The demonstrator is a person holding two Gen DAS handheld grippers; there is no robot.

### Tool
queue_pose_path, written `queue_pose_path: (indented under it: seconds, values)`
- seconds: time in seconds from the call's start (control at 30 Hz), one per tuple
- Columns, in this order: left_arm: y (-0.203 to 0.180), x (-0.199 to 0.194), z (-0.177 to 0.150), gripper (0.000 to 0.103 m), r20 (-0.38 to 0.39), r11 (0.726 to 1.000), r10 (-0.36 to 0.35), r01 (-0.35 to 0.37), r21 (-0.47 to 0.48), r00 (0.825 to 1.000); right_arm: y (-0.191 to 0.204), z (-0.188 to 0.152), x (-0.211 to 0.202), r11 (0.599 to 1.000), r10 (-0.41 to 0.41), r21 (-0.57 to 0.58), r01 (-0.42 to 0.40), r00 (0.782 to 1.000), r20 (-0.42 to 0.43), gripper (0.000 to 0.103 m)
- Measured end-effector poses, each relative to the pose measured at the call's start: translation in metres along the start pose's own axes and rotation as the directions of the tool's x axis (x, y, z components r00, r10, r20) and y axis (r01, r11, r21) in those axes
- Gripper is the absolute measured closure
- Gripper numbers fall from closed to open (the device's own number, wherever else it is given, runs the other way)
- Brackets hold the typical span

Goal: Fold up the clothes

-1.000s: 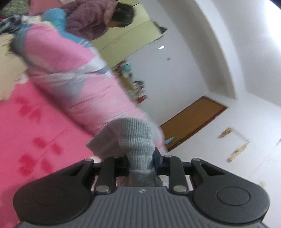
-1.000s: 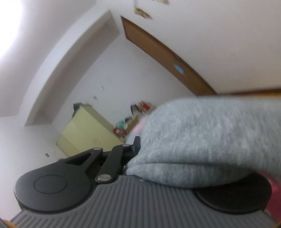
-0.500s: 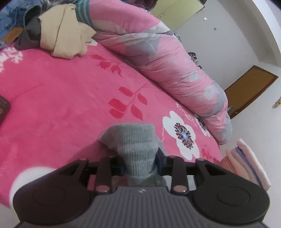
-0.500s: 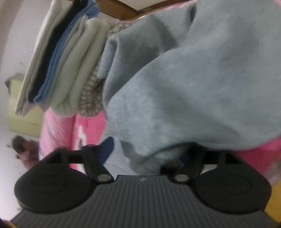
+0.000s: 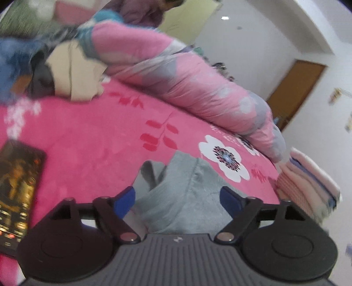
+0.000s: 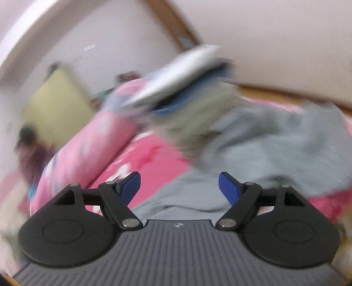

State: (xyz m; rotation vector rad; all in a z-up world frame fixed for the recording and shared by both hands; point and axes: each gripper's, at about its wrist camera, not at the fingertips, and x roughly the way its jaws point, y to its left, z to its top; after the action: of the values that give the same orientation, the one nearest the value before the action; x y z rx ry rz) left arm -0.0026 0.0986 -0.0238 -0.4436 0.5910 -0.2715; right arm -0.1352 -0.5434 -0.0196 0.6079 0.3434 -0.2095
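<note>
A grey knit garment (image 5: 182, 193) lies crumpled on the pink flowered bedspread (image 5: 88, 136). My left gripper (image 5: 178, 201) is open just above it, blue pads wide apart on either side of the cloth and gripping nothing. In the right wrist view the same grey garment (image 6: 275, 149) spreads to the right on the bed, and my right gripper (image 6: 179, 187) is open over its near edge. That view is badly blurred by motion.
A rolled pink quilt (image 5: 187, 83) runs along the far side of the bed. Loose beige and blue clothes (image 5: 72, 72) are heaped at the far left. A phone (image 5: 15, 189) lies at the left. Folded clothes (image 5: 308, 182) are stacked at the right. A person (image 5: 140, 13) sits beyond the quilt.
Both grippers were shut on the grey garment and are now open. The garment has dropped onto the bedspread. Both cameras have swung.
</note>
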Motion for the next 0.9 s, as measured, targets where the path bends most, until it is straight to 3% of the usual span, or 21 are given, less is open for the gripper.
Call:
queue_pose_path:
  seconds: [0.1,0.23,0.4,0.5,0.6,0.67,0.7,0.9]
  values:
    - [-0.007,-0.019,-0.012,0.003,0.009,0.996,-0.036,0.035,0.086,0.999,0.068,-0.027,0.023,0.970,0.066,-0.234,-0.064,0.998,0.002,0.021]
    - [-0.009,-0.037,-0.031,0.000,-0.009,0.989,-0.053,0.054,0.135,0.999,0.149,-0.077,0.053,0.859,0.154,-0.476,-0.190,0.981,-0.115,0.017]
    - [0.004,-0.060,-0.051,0.000,0.011,0.994,-0.022,0.021,0.109,1.000,0.228,-0.139,0.084,0.742,0.233,-0.550,-0.382,0.917,-0.323,0.015]
    - [0.019,-0.082,-0.051,0.000,0.099,0.992,0.017,-0.029,0.123,0.995,0.262,-0.164,0.082,0.718,0.251,-0.532,-0.449,0.880,-0.404,0.015]
    - [0.035,-0.093,-0.040,0.000,0.173,0.972,0.136,-0.165,0.167,0.975,0.280,-0.182,0.082,0.714,0.273,-0.496,-0.494,0.849,-0.452,0.015]
    - [0.045,-0.087,-0.027,0.000,0.176,0.928,0.281,-0.314,0.199,0.944,0.290,-0.191,0.081,0.714,0.284,-0.473,-0.516,0.832,-0.477,0.015]
    - [0.050,-0.082,-0.023,0.000,0.166,0.916,0.318,-0.348,0.202,0.934,0.292,-0.195,0.083,0.717,0.284,-0.466,-0.519,0.828,-0.484,0.015]
    - [0.082,-0.046,-0.006,0.007,0.069,0.873,0.446,-0.451,0.185,0.892,0.291,-0.204,0.100,0.760,0.254,-0.417,-0.499,0.818,-0.517,0.015]
